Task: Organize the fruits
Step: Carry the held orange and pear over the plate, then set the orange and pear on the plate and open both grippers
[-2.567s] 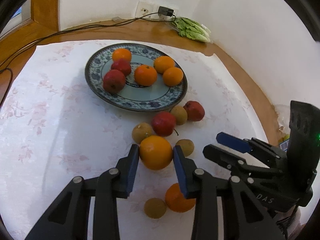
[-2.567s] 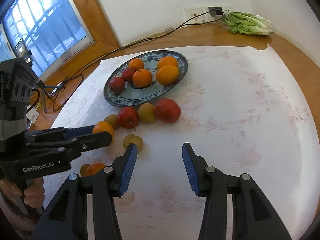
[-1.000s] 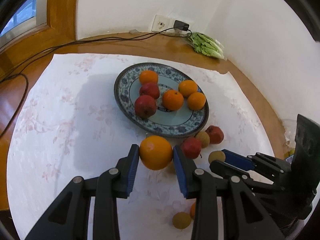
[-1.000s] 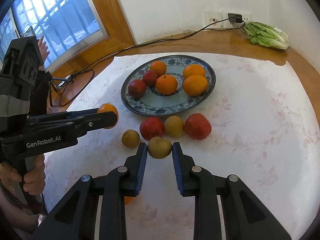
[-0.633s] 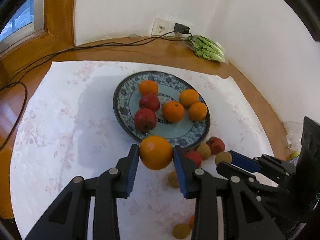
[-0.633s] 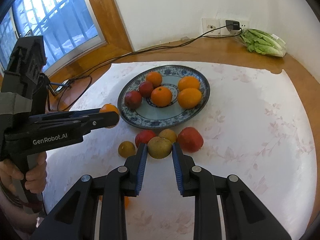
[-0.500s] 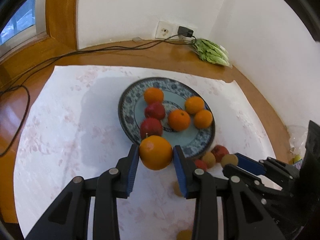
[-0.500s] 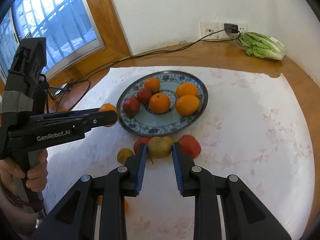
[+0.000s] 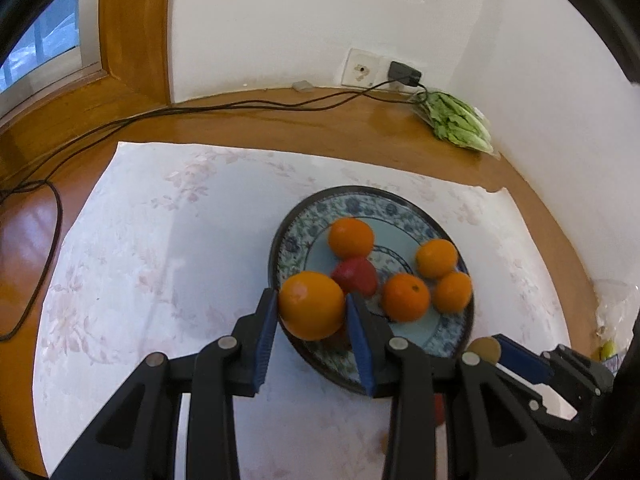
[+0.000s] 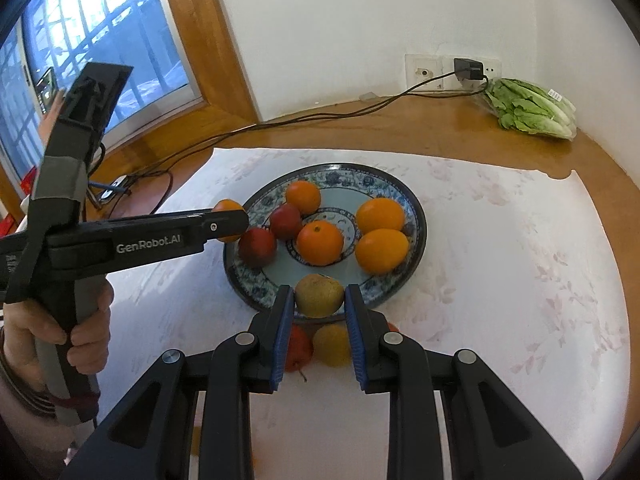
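A: What crowds your plate (image 10: 412,216)?
B: Oranges and red fruit fill it; more lies beside its near rim.
A: Your grippers?
B: Both angle downward: left gripper (image 9: 312,322) clamps an orange (image 9: 312,305), right gripper (image 10: 319,322) a brownish pear (image 10: 319,295).

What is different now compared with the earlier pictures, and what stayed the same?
The right gripper, open at first, closed on a brownish pear and carried it to the plate. The left gripper lifted its orange from the cloth to the plate's edge. Unchanged: six fruits on the plate, both grips shut.
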Demonstrator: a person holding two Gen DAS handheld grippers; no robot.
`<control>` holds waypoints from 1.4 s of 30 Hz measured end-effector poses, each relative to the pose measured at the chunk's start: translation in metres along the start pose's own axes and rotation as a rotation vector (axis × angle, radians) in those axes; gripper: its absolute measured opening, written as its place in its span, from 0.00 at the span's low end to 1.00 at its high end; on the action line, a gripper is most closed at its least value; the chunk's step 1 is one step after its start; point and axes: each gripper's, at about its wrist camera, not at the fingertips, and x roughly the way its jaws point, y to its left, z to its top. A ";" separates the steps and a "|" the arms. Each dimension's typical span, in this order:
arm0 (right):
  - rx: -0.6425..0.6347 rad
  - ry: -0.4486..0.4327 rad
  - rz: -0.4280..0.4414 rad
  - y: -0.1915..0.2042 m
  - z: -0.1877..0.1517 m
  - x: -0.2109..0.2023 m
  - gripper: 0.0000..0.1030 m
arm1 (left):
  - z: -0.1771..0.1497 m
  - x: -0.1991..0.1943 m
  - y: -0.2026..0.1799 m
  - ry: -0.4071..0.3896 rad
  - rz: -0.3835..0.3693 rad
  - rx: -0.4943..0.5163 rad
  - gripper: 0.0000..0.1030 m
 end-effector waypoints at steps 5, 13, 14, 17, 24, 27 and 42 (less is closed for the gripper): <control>0.010 0.010 -0.006 -0.007 0.004 0.009 0.26 | 0.003 0.009 0.002 0.005 -0.006 -0.007 0.35; 0.010 0.032 -0.008 -0.010 0.004 0.022 0.26 | 0.011 0.018 0.002 -0.004 0.007 0.002 0.35; 0.010 0.034 -0.010 -0.011 0.004 0.024 0.26 | 0.012 0.019 0.002 -0.006 0.009 0.004 0.35; 0.007 0.038 -0.015 -0.010 0.004 0.026 0.26 | 0.014 0.021 0.001 -0.010 0.015 0.009 0.35; 0.012 0.042 -0.011 -0.011 0.002 0.029 0.26 | 0.016 0.024 0.000 -0.017 0.018 0.023 0.35; 0.019 0.037 -0.002 -0.011 0.002 0.028 0.27 | 0.017 0.025 -0.003 -0.021 0.027 0.043 0.35; 0.023 0.019 0.008 -0.003 0.002 0.017 0.40 | 0.002 0.008 -0.003 -0.009 0.007 0.022 0.51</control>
